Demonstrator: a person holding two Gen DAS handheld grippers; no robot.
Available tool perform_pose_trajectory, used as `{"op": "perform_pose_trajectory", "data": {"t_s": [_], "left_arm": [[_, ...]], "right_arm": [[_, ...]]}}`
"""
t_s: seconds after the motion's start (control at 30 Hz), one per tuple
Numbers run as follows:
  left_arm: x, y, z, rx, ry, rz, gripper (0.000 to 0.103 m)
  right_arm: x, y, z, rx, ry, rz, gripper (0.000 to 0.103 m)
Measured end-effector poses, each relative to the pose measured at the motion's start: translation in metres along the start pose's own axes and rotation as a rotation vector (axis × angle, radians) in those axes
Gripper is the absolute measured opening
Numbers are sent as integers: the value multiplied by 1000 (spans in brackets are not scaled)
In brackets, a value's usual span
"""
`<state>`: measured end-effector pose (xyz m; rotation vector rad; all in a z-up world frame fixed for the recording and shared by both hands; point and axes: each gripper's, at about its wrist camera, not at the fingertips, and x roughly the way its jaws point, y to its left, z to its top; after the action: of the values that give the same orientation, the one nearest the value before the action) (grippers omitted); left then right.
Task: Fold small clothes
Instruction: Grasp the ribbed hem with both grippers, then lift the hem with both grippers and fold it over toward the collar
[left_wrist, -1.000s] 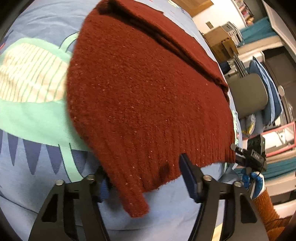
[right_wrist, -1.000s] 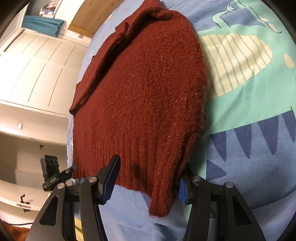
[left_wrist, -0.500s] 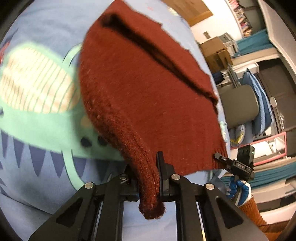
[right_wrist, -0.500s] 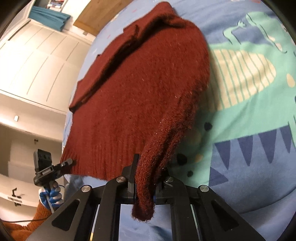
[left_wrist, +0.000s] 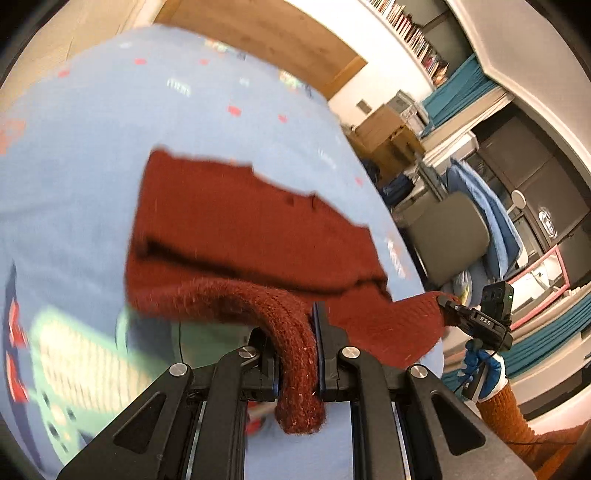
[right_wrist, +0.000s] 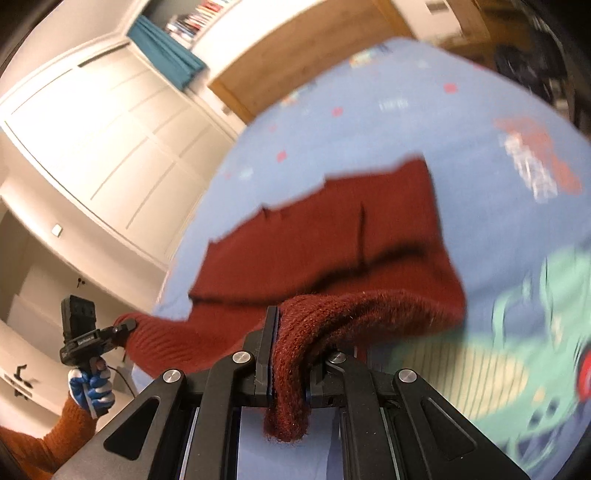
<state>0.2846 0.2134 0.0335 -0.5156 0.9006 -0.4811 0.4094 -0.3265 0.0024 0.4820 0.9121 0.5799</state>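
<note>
A dark red knit sweater (left_wrist: 240, 229) lies on a blue bedspread (left_wrist: 92, 155) printed with a green dinosaur. My left gripper (left_wrist: 297, 354) is shut on the ribbed hem at one bottom corner and holds it lifted off the bed. My right gripper (right_wrist: 290, 365) is shut on the other bottom corner of the sweater (right_wrist: 332, 240), also lifted. The hem hangs between the two grippers while the upper half rests flat. The right gripper shows at the right of the left wrist view (left_wrist: 454, 312). The left gripper shows at the left of the right wrist view (right_wrist: 122, 328).
White wardrobe doors (right_wrist: 110, 147) stand beyond the bed's left side. A grey chair (left_wrist: 447, 236) with blue cloths and cardboard boxes (left_wrist: 384, 136) stand past its right side. A wooden headboard (left_wrist: 258, 37) is at the far end.
Both grippers closed on the sweater's bottom corners, then lifted the hem up and carried it toward the far end; the views have tilted up.
</note>
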Motion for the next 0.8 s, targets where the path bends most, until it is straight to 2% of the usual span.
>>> {"op": "perform_pose_trajectory", "data": {"t_s": [0.17,0.3,0.53,0.8], "left_arm": [[10,5,42,22,-58,29,11],[47,21,70,1,-60,83,11],[121,70,105,-102,-17,183,11],[162,118,110,-209,39,252,13]], "right_arm": [[15,5,57,-7,-81,-25,10],[48,-3,89,25,-102,-66,10],[111,-32,113,101,-71,-148,11],[164,-70,114,176,-8,-231,13]]}}
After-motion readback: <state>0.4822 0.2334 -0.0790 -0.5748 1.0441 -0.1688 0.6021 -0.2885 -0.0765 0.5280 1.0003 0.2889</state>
